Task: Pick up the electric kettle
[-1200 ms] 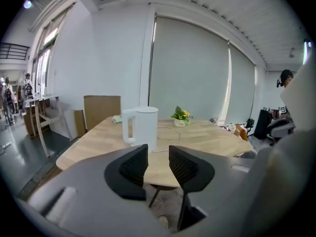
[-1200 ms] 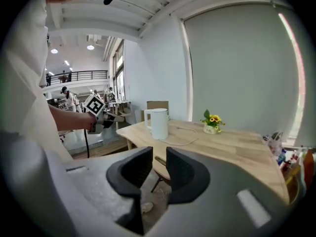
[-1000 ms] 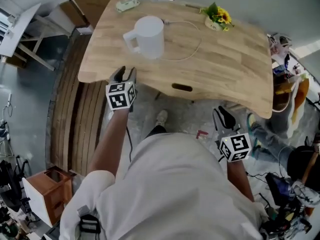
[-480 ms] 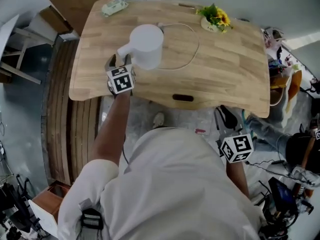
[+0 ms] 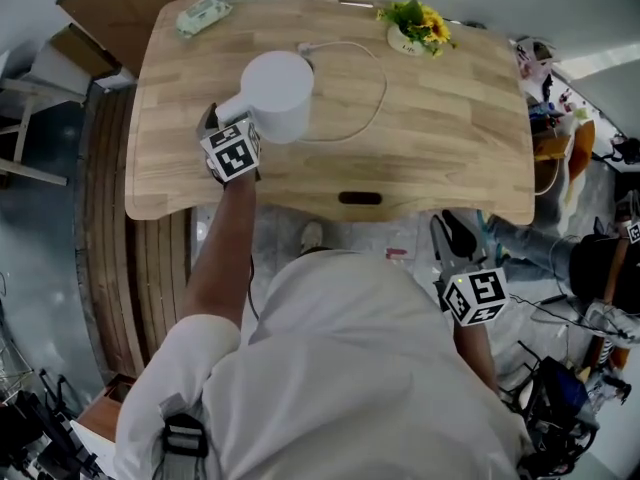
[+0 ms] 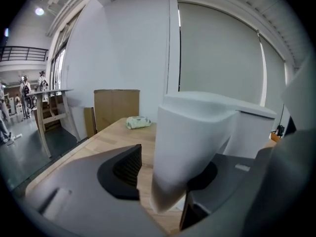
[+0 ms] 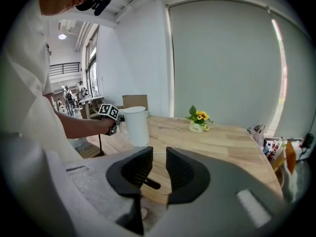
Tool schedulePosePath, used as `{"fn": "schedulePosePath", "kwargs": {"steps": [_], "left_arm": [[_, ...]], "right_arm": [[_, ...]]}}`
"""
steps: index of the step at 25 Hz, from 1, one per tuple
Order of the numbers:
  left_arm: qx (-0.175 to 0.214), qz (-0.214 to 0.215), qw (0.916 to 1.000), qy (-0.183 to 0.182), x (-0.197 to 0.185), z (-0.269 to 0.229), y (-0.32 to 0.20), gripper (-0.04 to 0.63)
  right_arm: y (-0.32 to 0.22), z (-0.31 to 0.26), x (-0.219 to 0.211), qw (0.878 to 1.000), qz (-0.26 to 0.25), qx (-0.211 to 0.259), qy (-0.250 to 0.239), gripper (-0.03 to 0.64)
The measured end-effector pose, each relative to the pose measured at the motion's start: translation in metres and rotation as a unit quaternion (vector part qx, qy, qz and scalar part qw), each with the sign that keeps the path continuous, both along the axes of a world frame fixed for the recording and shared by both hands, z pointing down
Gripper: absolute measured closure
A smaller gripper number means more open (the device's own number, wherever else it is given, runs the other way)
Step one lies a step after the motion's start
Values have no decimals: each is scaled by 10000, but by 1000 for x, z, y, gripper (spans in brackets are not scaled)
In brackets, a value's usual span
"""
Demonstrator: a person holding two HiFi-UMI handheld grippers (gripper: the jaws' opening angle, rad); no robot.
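Note:
A white electric kettle (image 5: 278, 86) stands on the wooden table (image 5: 440, 128), its handle (image 5: 229, 114) turned toward the near-left edge. My left gripper (image 5: 224, 121) has reached that handle. In the left gripper view the handle (image 6: 190, 147) hangs between the two jaws, which are closing; a strip of table still shows between the left pad (image 6: 129, 168) and the handle. My right gripper (image 5: 450, 240) hangs below the table's near edge, off the tabletop, with only a narrow gap between its jaws and nothing in it. From there the kettle (image 7: 136, 126) shows far off.
A white cable (image 5: 362, 76) loops from the kettle toward the far edge. A small pot of yellow flowers (image 5: 412, 26) and a green packet (image 5: 203, 13) sit at the back. A dark slot (image 5: 359, 198) marks the near edge. Cardboard (image 5: 105, 8) leans at far left.
My left gripper has moved forward from the table's near-left edge up to the kettle's handle, and now has it between its jaws. The right gripper stayed low by the person's side.

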State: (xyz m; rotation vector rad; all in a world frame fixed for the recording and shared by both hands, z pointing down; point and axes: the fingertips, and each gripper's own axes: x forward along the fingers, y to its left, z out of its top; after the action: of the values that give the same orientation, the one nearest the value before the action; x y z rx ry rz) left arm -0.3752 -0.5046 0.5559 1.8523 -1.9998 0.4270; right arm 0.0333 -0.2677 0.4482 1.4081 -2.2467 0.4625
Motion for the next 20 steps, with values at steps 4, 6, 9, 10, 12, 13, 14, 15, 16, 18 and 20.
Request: {"fn": "schedulePosePath", "kwargs": {"steps": [4, 6, 9, 10, 12, 13, 14, 15, 16, 18, 20], "left_arm": [[10, -89, 9998, 151, 0, 3, -10, 520], [27, -153, 9998, 135, -2, 3, -14, 529], [69, -111, 9998, 160, -4, 2, -16, 525], [75, -91, 9998, 174, -4, 1, -16, 523], [85, -152, 9996, 230, -6, 0, -17, 523], [91, -221, 9994, 265, -7, -1, -17, 523], [101, -298, 9991, 299, -8, -1, -17, 523], [118, -377, 9987, 335, -9, -2, -17, 523], [141, -459, 9981, 383, -11, -3, -17, 523], [189, -644, 9963, 529, -16, -4, -17, 520], [222, -813, 9942, 661, -19, -3, -17, 518]], "right_arm": [[-1, 3, 1, 10000, 53, -64, 7, 545], [-3, 3, 0, 10000, 59, -65, 26, 545], [-5, 2, 0, 9999, 73, -70, 54, 545], [-5, 2, 1, 9999, 74, -76, 58, 545], [-5, 2, 1, 9999, 78, -96, 73, 545], [-4, 2, 2, 9999, 83, -109, 80, 545], [-4, 2, 2, 9999, 90, -120, 85, 545], [-3, 2, 2, 9998, 99, -128, 89, 545], [-2, 1, 3, 9998, 110, -132, 94, 545], [-2, 1, 6, 9997, 133, -146, 115, 545], [-1, 2, 10, 9997, 162, -156, 127, 545]]}}
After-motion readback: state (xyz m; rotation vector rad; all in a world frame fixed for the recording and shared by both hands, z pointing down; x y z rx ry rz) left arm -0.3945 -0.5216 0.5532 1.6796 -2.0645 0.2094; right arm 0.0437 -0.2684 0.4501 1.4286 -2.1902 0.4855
